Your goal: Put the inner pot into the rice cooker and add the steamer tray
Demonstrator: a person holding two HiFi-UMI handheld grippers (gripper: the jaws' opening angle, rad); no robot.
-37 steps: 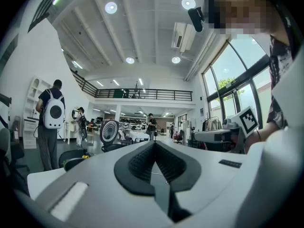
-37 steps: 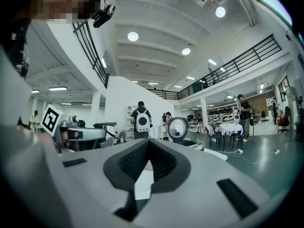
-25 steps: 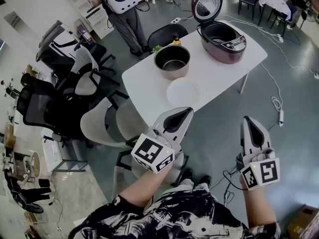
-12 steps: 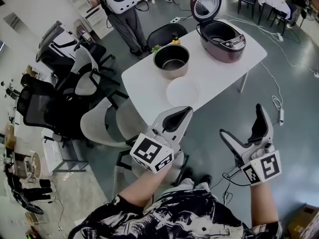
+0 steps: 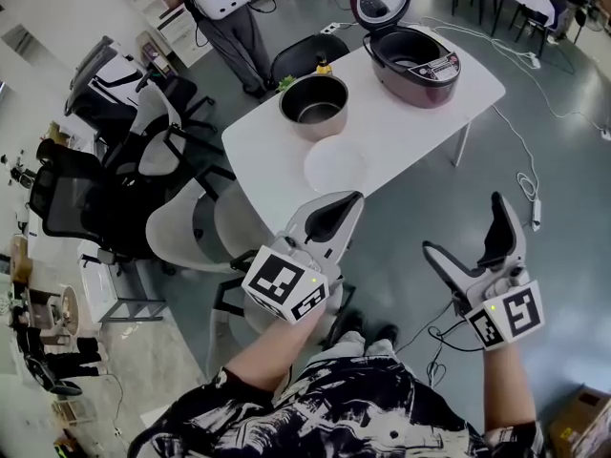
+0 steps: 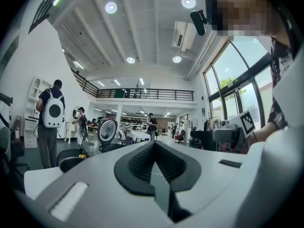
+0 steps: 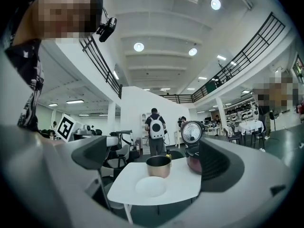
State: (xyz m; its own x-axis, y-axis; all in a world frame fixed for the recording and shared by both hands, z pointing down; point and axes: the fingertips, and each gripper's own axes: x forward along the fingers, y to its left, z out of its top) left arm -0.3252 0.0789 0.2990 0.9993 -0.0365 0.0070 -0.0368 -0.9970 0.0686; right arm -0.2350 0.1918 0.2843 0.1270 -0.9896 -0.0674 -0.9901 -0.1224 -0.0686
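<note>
A white table (image 5: 401, 132) stands in front of the person. At its far end sits the dark red rice cooker (image 5: 413, 60) with its lid up. The inner pot (image 5: 314, 106) stands on the table beside the cooker, not in it. The round white steamer tray (image 5: 334, 167) lies flat at the table's near end, just beside the pot. Both grippers hang in the air, well apart from the table. The left gripper (image 5: 348, 202) has its jaws pressed together, empty. The right gripper (image 5: 462, 224) has its jaws spread wide, with nothing between them.
</note>
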